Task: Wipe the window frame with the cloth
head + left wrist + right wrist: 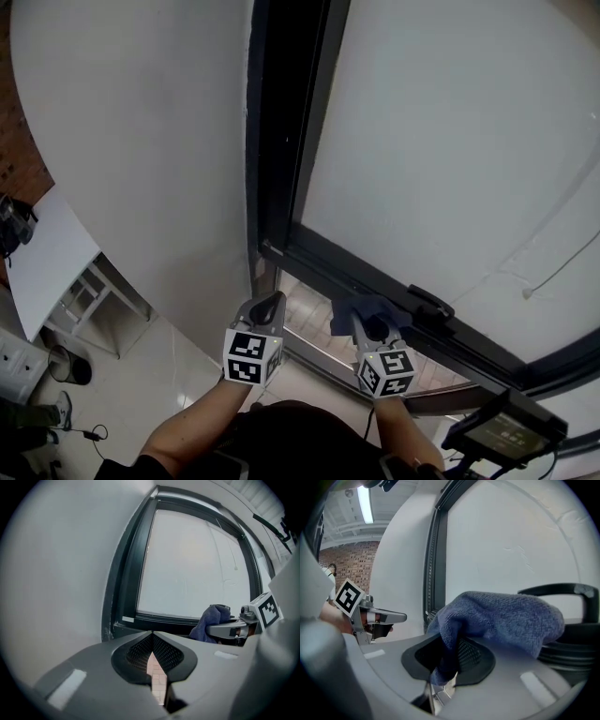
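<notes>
The dark window frame (281, 141) runs down beside a white wall and turns along the bottom rail (375, 281). My right gripper (368, 322) is shut on a blue cloth (361, 309), whose bunched folds (501, 620) drape over the jaws and rest against the bottom rail near the black window handle (429, 305). My left gripper (272, 305) is shut with nothing in it, hanging just below the frame's lower left corner (117, 625). From the left gripper view the cloth (211, 620) shows to the right.
A white table (52, 262) and a white stool (94, 300) stand on the tiled floor at the left. A dark device with a screen (502, 431) sits at lower right. A thin cord (553, 277) hangs on the pane. A brick wall (347, 559) lies behind.
</notes>
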The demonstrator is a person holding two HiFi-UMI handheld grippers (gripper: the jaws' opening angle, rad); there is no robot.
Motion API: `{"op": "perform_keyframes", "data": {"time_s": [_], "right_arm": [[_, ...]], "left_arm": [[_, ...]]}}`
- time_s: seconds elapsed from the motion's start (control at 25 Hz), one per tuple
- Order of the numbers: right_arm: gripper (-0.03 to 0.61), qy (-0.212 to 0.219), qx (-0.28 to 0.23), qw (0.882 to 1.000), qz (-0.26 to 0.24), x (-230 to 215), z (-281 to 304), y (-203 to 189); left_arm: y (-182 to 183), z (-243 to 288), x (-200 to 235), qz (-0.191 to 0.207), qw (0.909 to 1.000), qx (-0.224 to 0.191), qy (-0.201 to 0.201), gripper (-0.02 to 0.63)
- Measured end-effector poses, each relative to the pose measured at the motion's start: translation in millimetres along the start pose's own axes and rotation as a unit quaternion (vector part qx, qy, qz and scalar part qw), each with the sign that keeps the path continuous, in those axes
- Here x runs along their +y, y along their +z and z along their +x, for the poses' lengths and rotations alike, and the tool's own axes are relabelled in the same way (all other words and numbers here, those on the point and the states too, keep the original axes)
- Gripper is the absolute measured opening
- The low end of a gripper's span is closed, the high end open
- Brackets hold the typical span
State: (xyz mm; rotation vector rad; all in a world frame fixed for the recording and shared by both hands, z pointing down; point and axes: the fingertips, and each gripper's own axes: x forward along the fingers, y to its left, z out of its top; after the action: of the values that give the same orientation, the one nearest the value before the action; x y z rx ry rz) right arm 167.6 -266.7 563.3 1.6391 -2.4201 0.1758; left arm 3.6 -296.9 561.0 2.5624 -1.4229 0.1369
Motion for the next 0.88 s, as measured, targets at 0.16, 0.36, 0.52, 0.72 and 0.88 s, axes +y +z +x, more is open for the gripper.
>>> {"op": "perform_keyframes", "data": {"time_s": [0.16, 0.36, 0.52, 0.72, 0.88], "right_arm": [[0.066, 0.012, 0.001, 1.0, -0.01, 12.7, 17.5, 3.0], [0.066, 0.031, 0.008, 0.999, -0.017, 31.7, 43.7, 9.6], [0.066, 0.046, 0.012, 0.999, -0.019, 47.1, 66.4, 12.7], [0.066, 0.058, 0.022, 0.998, -0.028, 64.5, 95.5, 18.0], [0.066, 0.066, 0.031, 0.997, -0.039, 83.2, 121.3, 22.9]], "left_arm": [[-3.2, -11.0, 19.6, -0.004, 0.9999, -0.002, 0.013, -0.006], [-4.3, -23.0, 41.8, -0.007, 0.9996, 0.001, 0.029, -0.006], [-0.9, -26.4, 54.8, -0.002, 0.9994, -0.003, 0.035, -0.006], [0.7, -26.5, 66.5, -0.004, 0.9991, -0.006, 0.041, -0.006], [-3.1, -29.7, 73.9, -0.007, 0.9993, -0.001, 0.038, -0.006]]}}
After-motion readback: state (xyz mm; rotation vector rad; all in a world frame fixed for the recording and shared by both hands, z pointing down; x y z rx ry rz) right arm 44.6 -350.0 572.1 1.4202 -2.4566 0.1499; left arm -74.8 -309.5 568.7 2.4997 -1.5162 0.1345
